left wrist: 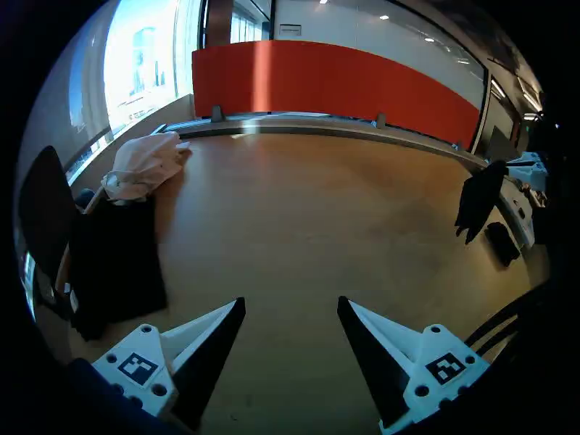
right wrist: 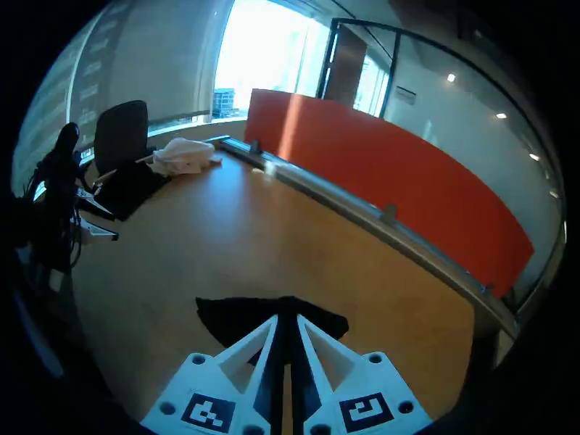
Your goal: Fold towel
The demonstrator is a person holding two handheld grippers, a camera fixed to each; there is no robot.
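A black towel is pinched between the fingers of my right gripper, which is shut on its edge; the cloth spreads to both sides above the wooden table. In the left gripper view the same towel hangs at the far right, off the tabletop, below the white body of the right gripper. My left gripper stands open over the bare table with nothing between its fingers. It also appears at the far left of the right gripper view.
Another black cloth lies at the table's left edge, with a white cloth pile behind it. An orange partition runs along the far side. A dark office chair stands beyond the table's end.
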